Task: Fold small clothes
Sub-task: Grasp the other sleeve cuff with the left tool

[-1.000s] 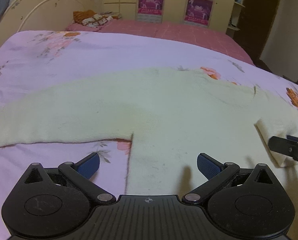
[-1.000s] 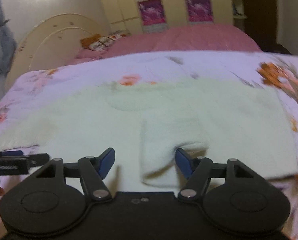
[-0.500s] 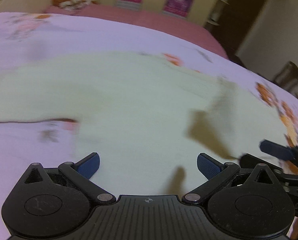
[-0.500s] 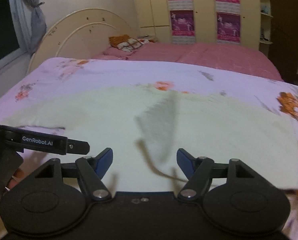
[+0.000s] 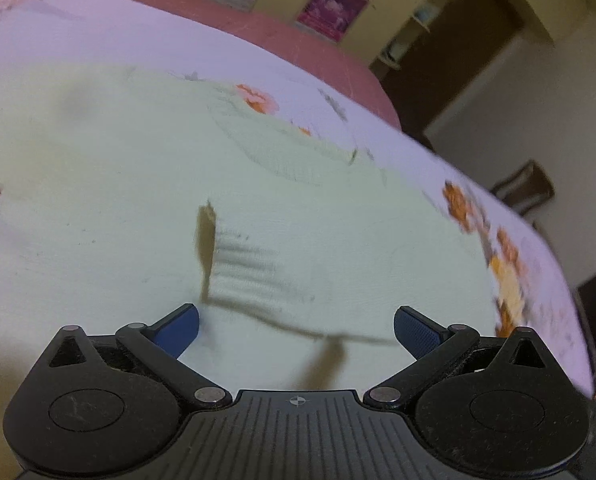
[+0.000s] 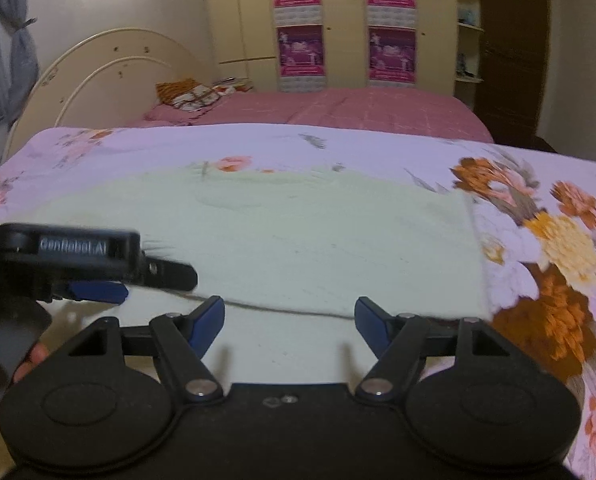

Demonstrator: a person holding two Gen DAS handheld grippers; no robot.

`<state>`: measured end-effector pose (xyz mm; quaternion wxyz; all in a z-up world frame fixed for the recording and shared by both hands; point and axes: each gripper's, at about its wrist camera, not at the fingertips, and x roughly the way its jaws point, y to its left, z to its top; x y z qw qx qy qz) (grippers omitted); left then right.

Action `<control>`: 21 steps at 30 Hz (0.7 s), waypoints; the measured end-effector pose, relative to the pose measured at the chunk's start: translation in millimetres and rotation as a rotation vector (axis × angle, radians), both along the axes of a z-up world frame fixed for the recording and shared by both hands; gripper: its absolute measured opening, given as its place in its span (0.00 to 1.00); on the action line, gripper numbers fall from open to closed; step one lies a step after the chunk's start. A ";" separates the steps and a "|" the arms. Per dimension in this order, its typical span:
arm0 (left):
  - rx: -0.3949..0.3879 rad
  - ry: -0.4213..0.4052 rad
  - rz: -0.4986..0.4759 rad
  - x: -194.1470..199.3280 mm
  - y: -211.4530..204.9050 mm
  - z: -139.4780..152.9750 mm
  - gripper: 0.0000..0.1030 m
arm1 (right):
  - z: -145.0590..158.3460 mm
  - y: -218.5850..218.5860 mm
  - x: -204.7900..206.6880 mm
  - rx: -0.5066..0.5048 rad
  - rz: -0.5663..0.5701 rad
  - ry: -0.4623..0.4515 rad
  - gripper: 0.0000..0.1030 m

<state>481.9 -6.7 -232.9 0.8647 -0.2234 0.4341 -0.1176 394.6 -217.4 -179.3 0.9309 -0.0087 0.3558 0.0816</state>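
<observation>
A pale cream sweater (image 5: pixel 110 200) lies flat on the floral sheet (image 6: pixel 537 240), its ribbed neckline (image 5: pixel 282 152) toward the far side. One sleeve is folded across the body, and its ribbed cuff (image 5: pixel 250 272) rests just ahead of my left gripper (image 5: pixel 296 328), which is open with only sweater fabric beneath it. From the right wrist the sweater (image 6: pixel 317 232) shows the folded sleeve's edge (image 6: pixel 298 310) just ahead of my right gripper (image 6: pixel 290 316), which is open and holds nothing. My left gripper (image 6: pixel 98 276) hovers over the garment's left part.
The sheet's edge (image 5: pixel 557 280) drops off at the right. Beyond lie a pink bedspread (image 6: pixel 337 108), patterned pillows (image 6: pixel 190 96) by a curved headboard (image 6: pixel 110 68), and a wardrobe with posters (image 6: pixel 298 20). A person's hand (image 6: pixel 30 360) holds the left gripper.
The sleeve that stood bunched between the right fingers has dropped and now lies flat across the body. My left gripper has swung right over the sweater to the cuff. The right gripper has drawn back.
</observation>
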 end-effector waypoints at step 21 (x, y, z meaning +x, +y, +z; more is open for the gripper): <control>-0.166 -0.064 0.067 14.9 2.0 -9.9 0.24 | -16.1 -36.1 2.6 -0.070 -0.135 0.000 0.71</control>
